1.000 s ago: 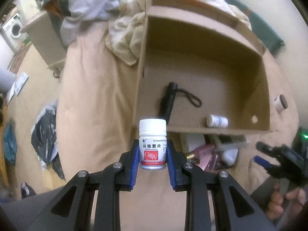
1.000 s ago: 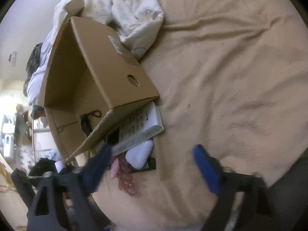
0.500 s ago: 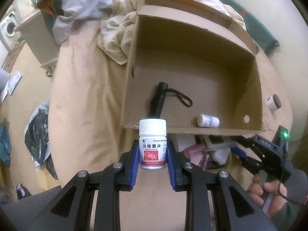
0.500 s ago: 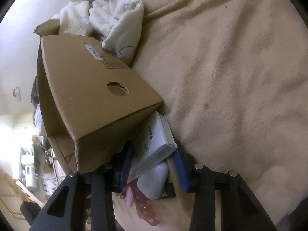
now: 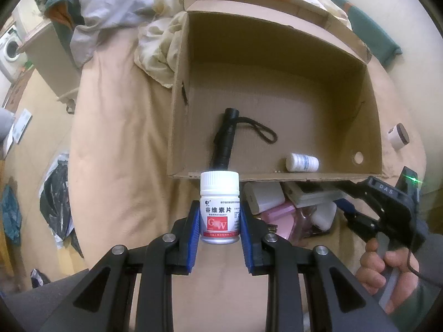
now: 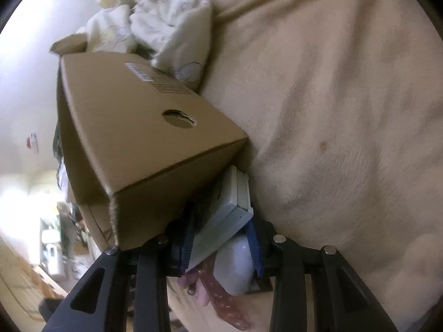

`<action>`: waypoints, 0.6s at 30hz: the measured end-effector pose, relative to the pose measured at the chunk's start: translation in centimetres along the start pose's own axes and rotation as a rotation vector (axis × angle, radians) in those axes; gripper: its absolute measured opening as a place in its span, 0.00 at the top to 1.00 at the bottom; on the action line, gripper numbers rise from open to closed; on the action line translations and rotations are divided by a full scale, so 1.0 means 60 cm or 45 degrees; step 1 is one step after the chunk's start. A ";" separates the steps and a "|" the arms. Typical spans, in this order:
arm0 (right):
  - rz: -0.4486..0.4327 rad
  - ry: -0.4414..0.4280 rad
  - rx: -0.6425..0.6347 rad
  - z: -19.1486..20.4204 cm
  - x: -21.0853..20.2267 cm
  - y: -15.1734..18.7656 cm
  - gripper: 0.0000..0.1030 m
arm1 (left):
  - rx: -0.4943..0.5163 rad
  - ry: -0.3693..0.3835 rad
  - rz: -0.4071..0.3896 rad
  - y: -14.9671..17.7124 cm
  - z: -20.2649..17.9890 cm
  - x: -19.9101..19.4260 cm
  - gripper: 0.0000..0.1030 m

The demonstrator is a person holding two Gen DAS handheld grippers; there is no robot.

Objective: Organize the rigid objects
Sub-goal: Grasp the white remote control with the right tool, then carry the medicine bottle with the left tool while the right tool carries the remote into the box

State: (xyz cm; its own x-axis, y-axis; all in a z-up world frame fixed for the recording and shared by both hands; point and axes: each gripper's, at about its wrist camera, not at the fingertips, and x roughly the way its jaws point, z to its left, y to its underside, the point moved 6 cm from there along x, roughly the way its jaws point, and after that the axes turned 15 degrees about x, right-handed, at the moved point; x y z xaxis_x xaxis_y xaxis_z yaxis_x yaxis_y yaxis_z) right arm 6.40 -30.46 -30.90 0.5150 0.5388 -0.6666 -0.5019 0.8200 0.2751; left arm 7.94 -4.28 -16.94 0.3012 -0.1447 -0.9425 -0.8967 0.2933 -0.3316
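The white pill bottle (image 5: 219, 207) stands upright between the blue pads of the left tool (image 5: 219, 222), which is closed on its labelled body below the cap, just in front of the cardboard box's (image 5: 371, 127) near wall. It looks light, stiff and smooth-sided, so I judge a grip across the label, as now, safer than one on the cap.

The flat grey-white case (image 6: 227, 215) lies wedged against the near wall of the box, at its corner. The right tool (image 6: 221, 244) has just been closing and now pinches that case by its near end, pads pressing both faces. It seems rigid and thin, and might pivot in so short a bite, since it is held by one end only.

Inside the box: one black flashlight (image 5: 225, 141) with a wrist cord, and one small white bottle (image 5: 302, 162) on its side.

In front of the box, beside the case, lie one white rounded item (image 6: 235, 265), one pink box (image 5: 278, 215) and a reddish translucent piece (image 6: 227, 304); more may hide beneath.

Right of the box, one small cylinder (image 5: 398, 136) rests on the bed (image 6: 346, 96). Crumpled bedding (image 5: 157, 55) lies behind the box.
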 end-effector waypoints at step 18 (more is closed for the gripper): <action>0.009 -0.091 -0.179 0.087 -0.080 0.100 0.79 | 0.044 -0.125 -0.022 0.001 0.020 -0.004 0.77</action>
State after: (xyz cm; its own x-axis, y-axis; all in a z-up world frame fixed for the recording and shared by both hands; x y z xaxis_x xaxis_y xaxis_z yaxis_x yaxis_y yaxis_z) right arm 4.56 -27.11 -22.45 0.5568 0.5611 -0.6125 -0.5955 0.7837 0.1767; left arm 8.21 -3.08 -16.78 0.3485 -0.0570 -0.9356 -0.8800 0.3239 -0.3475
